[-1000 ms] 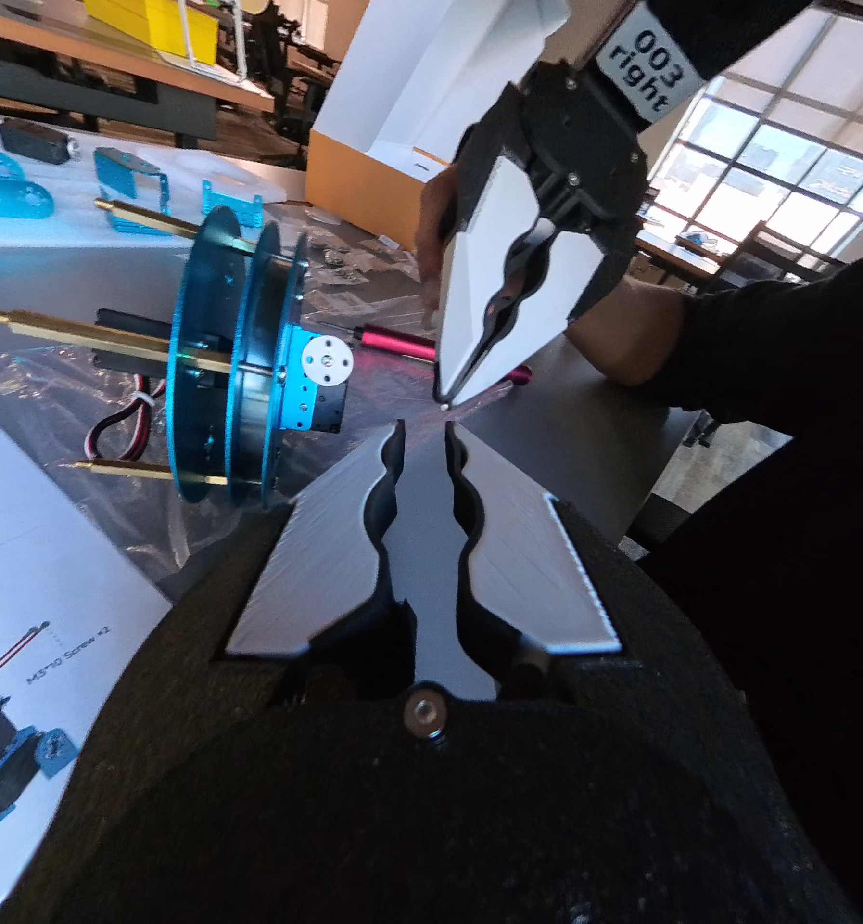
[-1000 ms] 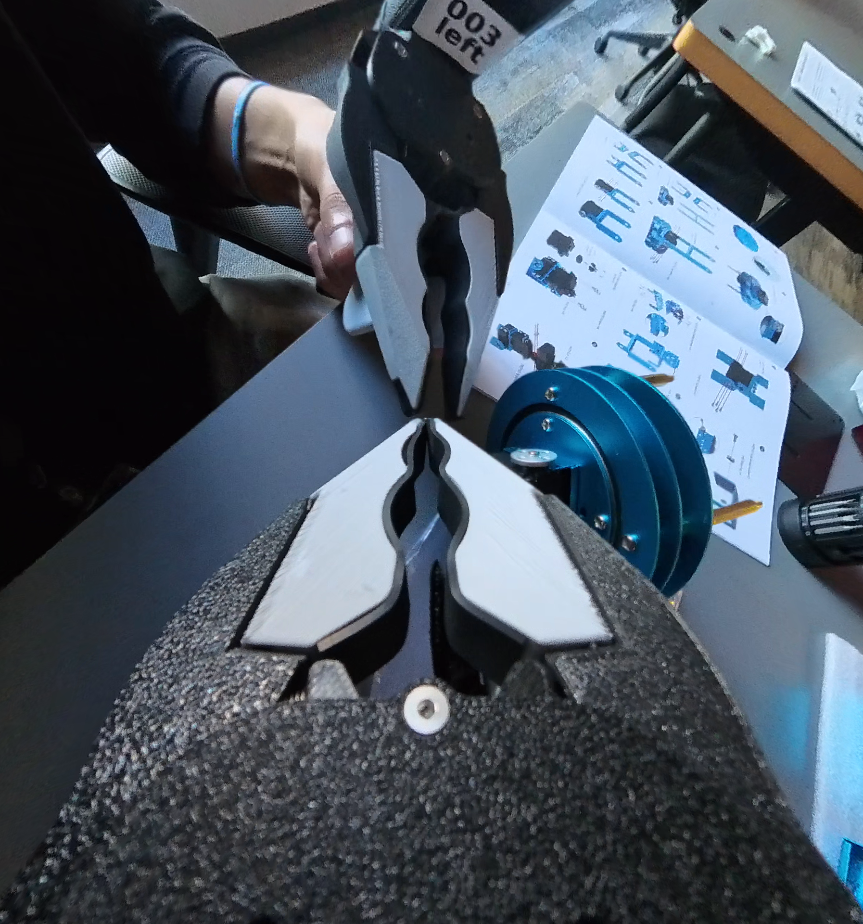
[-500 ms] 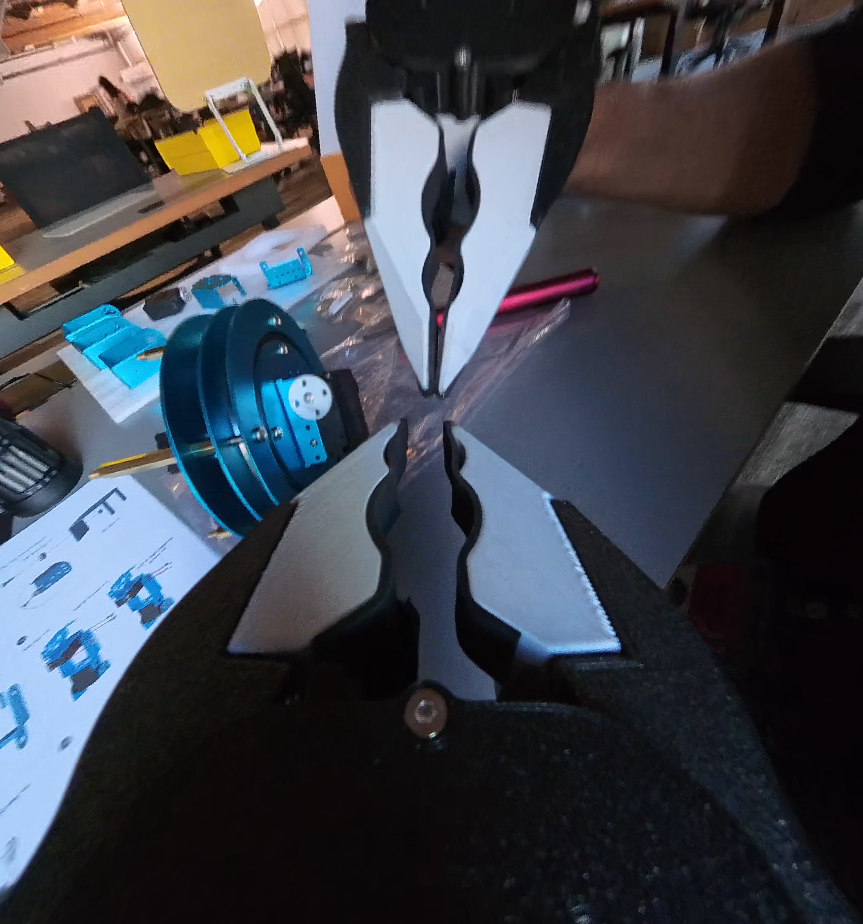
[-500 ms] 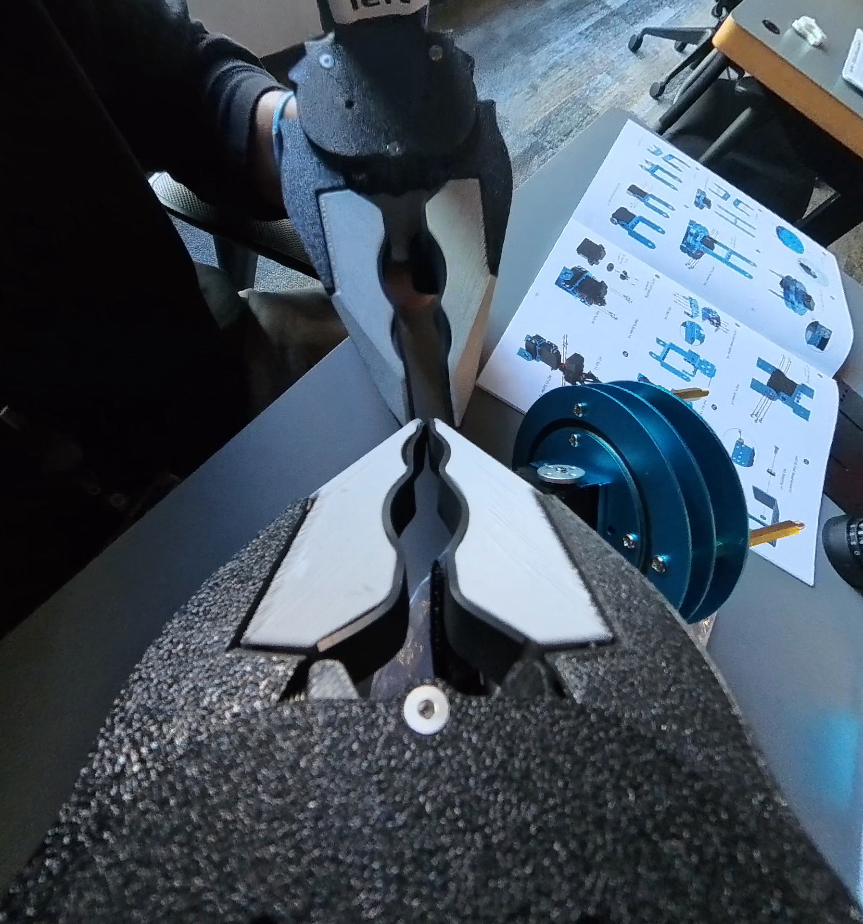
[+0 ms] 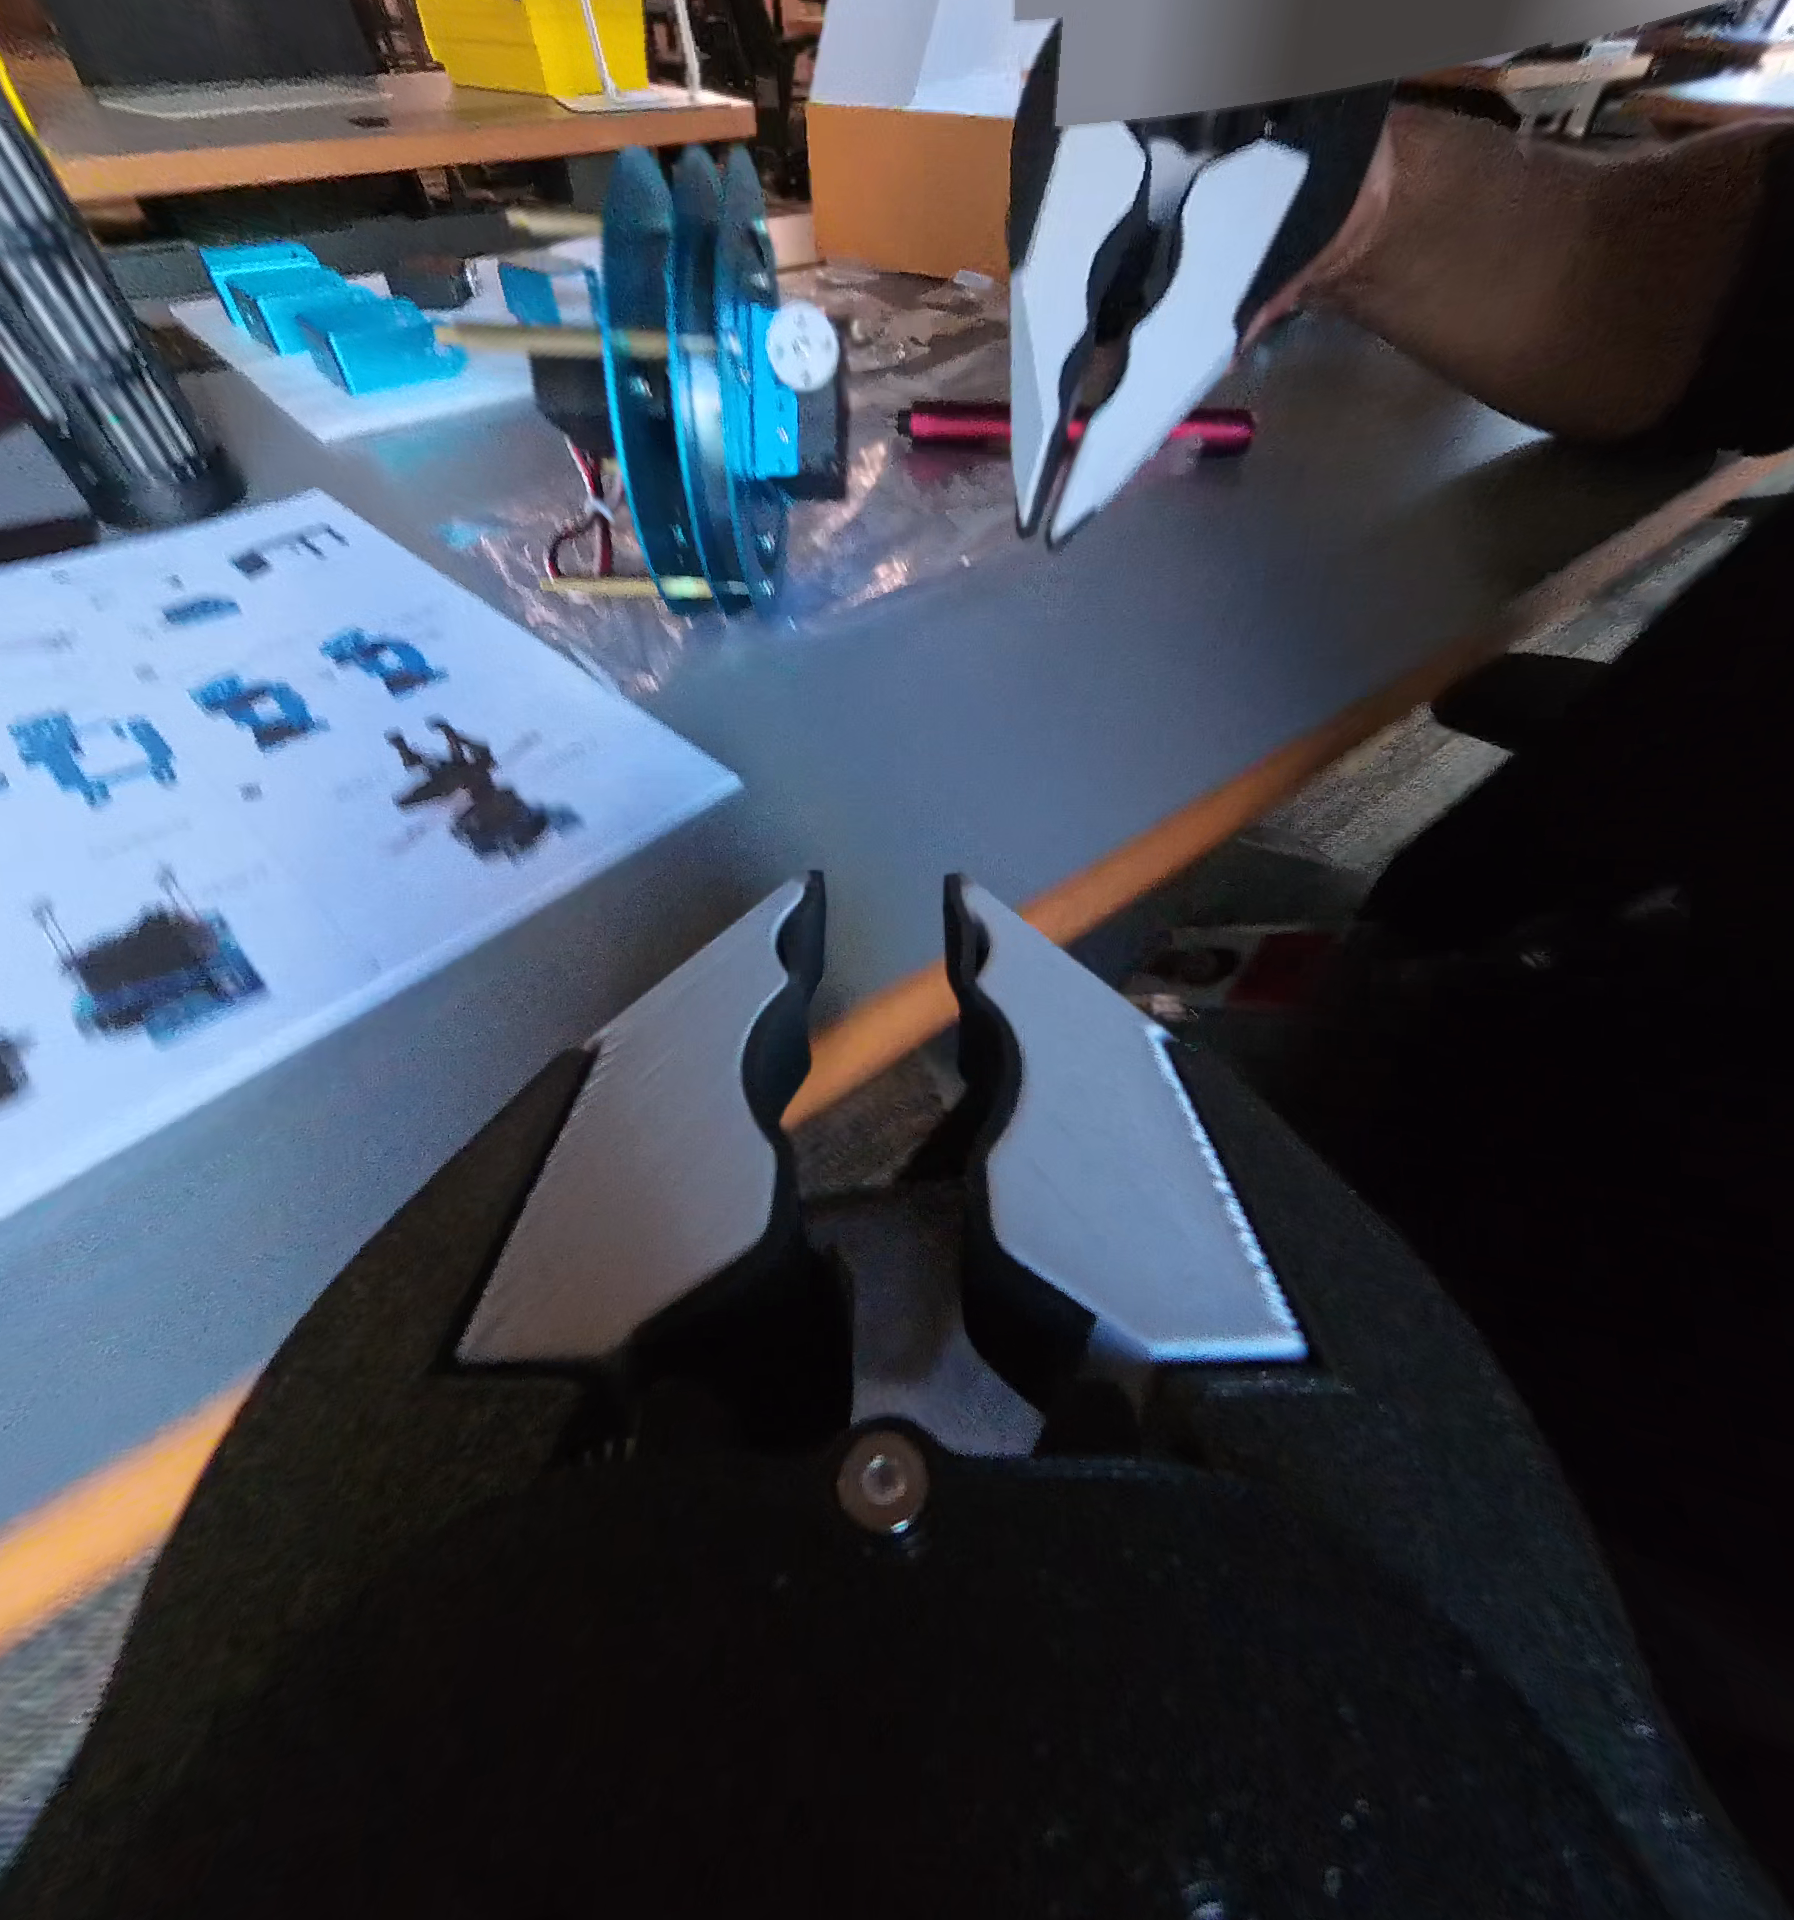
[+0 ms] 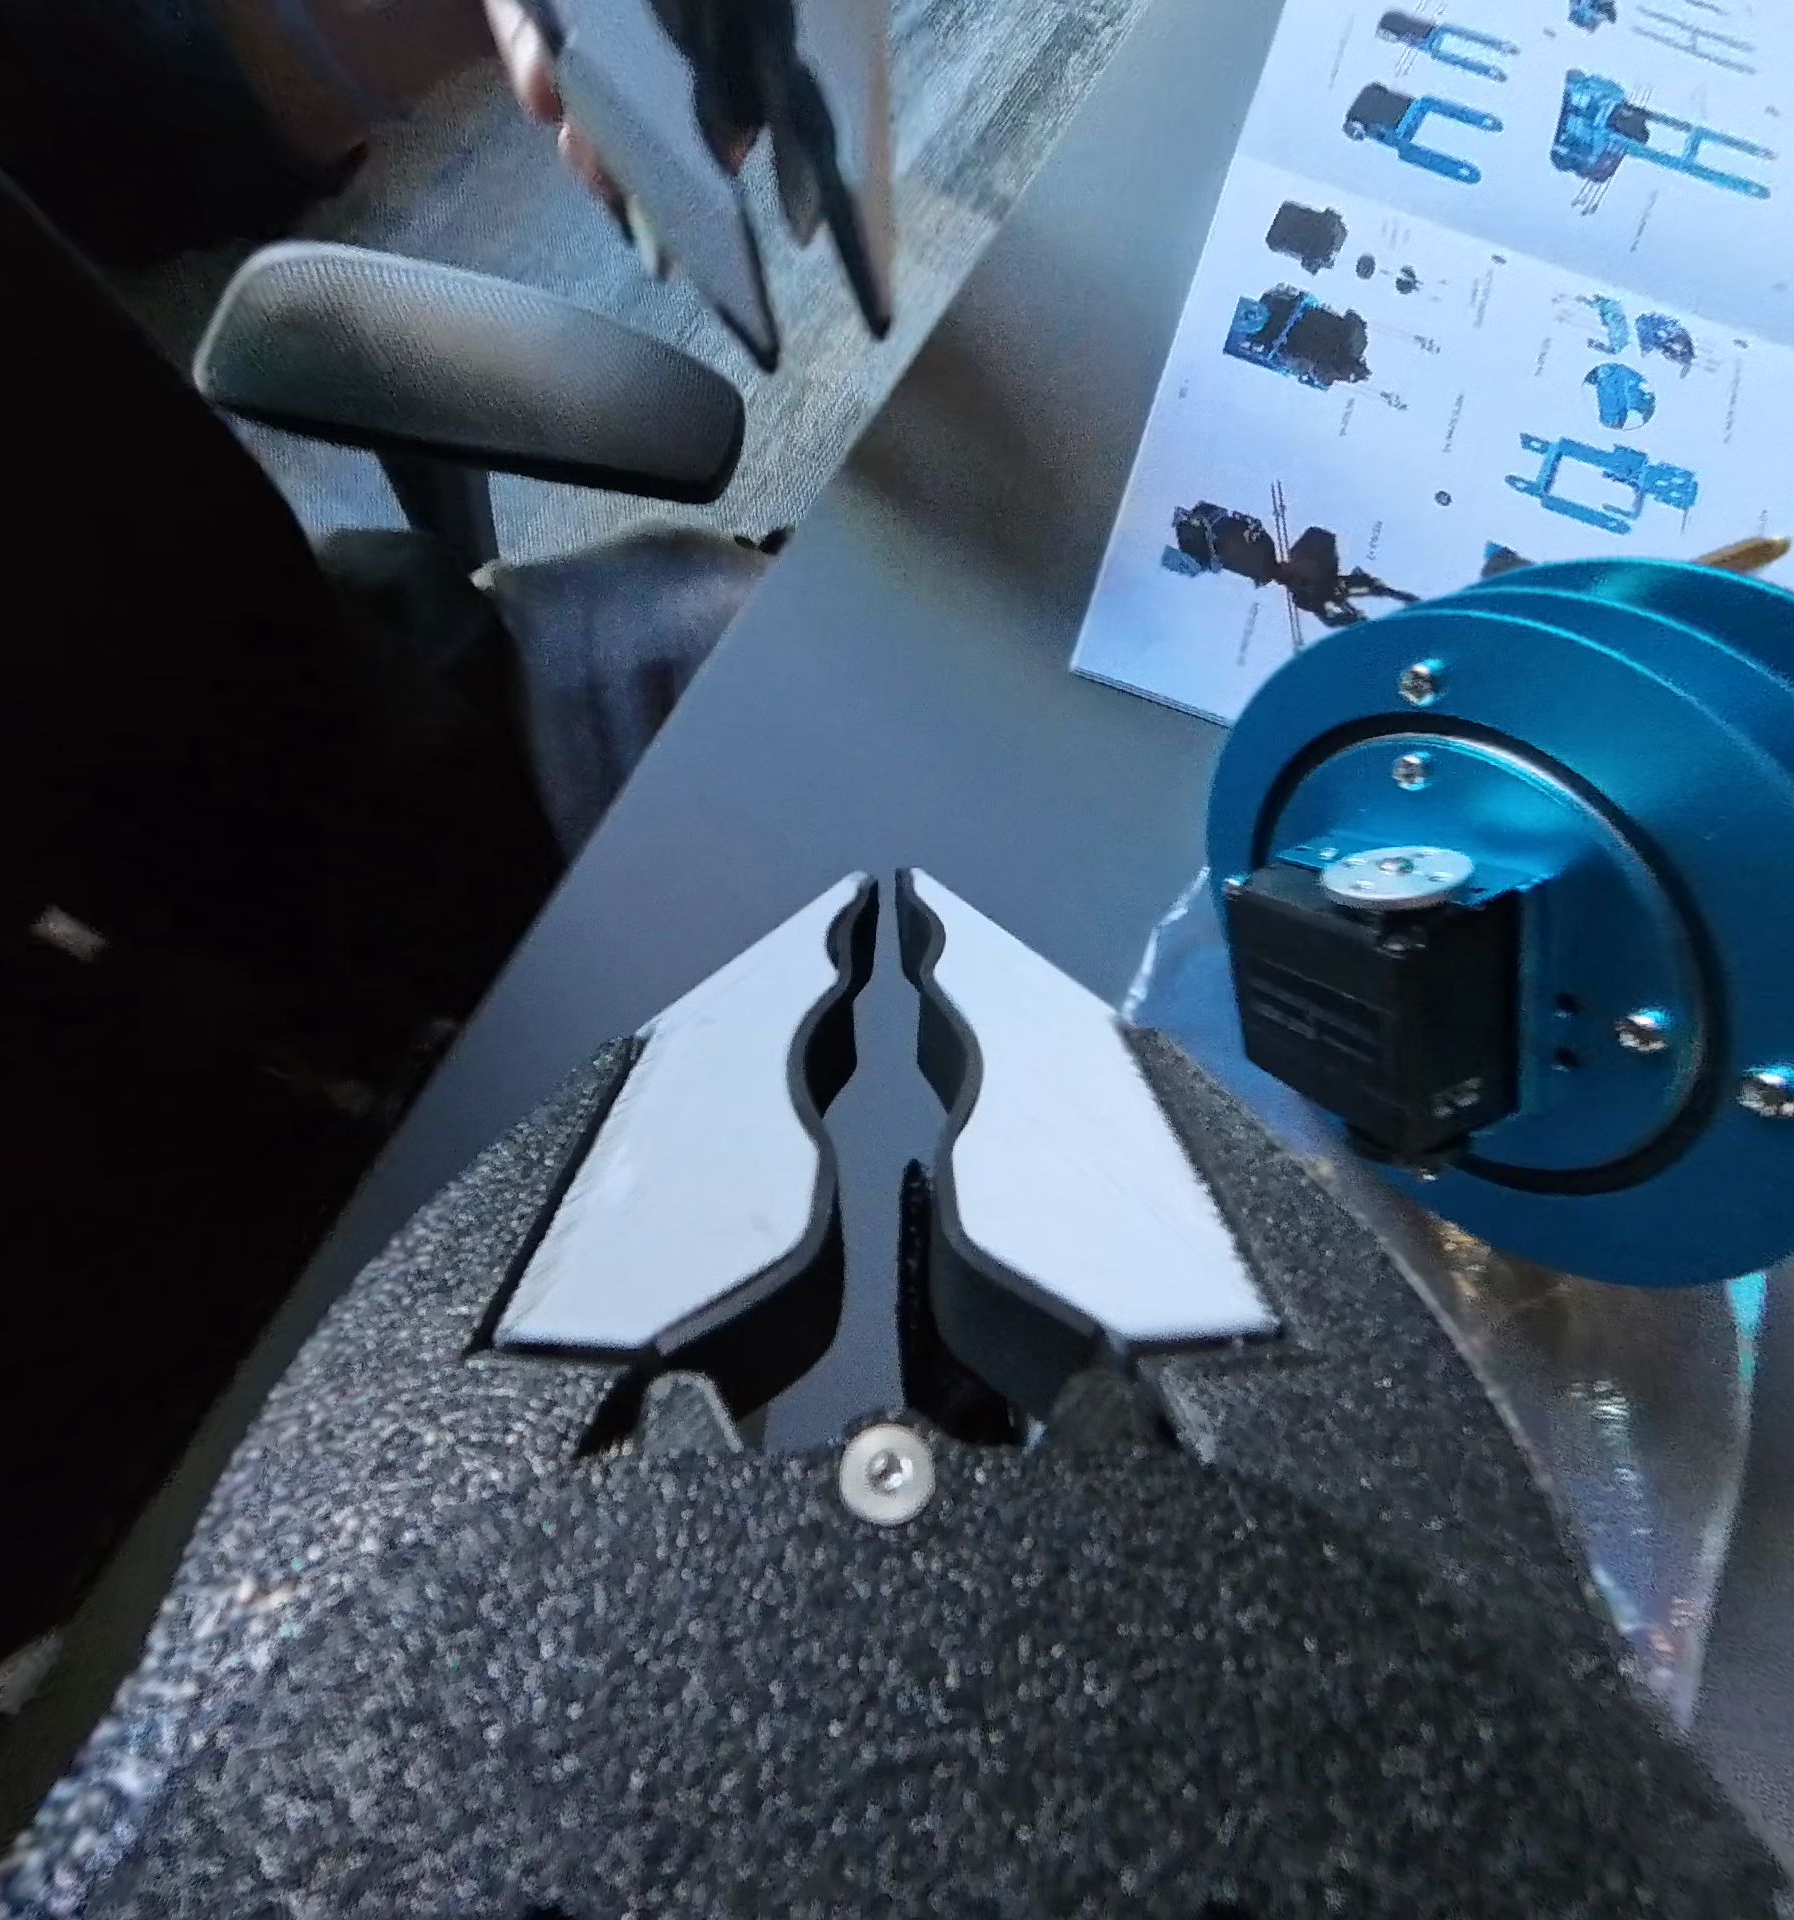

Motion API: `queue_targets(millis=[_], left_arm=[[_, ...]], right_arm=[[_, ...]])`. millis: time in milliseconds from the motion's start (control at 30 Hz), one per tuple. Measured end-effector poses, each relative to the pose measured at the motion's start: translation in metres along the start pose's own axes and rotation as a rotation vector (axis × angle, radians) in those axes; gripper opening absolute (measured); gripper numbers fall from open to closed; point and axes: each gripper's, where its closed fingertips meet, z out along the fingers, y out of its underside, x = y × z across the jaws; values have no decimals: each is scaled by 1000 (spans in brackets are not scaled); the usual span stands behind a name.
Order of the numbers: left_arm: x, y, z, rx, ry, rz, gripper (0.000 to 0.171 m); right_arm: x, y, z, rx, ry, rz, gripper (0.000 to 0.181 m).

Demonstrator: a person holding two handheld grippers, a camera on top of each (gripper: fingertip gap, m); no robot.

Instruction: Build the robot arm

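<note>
My left gripper (image 5: 882,883) is open and empty, over the table's front edge. It also shows blurred at the top of the right wrist view (image 6: 820,338), over the floor. My right gripper (image 6: 885,878) is shut and empty, low over the dark table (image 6: 820,727). It also shows in the left wrist view (image 5: 1038,530), tips down just above the table. A blue disc assembly (image 6: 1558,935) with a black servo stands on edge just right of my right gripper. It also shows in the left wrist view (image 5: 695,395).
An open instruction booklet (image 5: 197,779) lies on the left, also in the right wrist view (image 6: 1495,312). A red pen-like tool (image 5: 960,426) lies behind the right gripper on clear plastic. Blue brackets (image 5: 332,322), a black ribbed cylinder (image 5: 62,343) and a cardboard box (image 5: 903,197) are farther back. A chair armrest (image 6: 457,374) is off the table's edge. The left gripper's tips are roughly 15 centimeters from the right gripper's.
The two grippers, tip to tip before, have drawn apart. My left gripper pulled back past the table's edge and opened slightly wider. My right gripper moved closer to the disc assembly.
</note>
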Motion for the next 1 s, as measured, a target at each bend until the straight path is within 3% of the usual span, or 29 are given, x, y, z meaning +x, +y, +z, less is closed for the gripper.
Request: queue_targets(millis=[133, 233, 400, 533, 667, 867, 1000], left_arm=[[14, 50, -38, -109, 18, -61, 21], [19, 72, -54, -145, 11, -115, 21], [30, 91, -59, -122, -90, -131, 21], [51, 99, -59, -91, -149, -167, 22], [78, 115, -66, -92, -219, -154, 22], [131, 137, -63, -105, -148, -185, 22], [157, 159, -45, -136, -72, -210, 26]], right_arm=[[-45, -17, -2, 65, -78, 130, 4], [-68, -21, -3, 99, -25, 181, 3], [-90, -13, -10, 130, 198, 233, 2], [-113, -17, -17, 219, 211, 331, 7], [-140, -12, -11, 275, 288, 269, 14], [-195, 44, 44, 386, 360, 241, 42], [-207, 89, 70, 489, 526, 400, 54]])
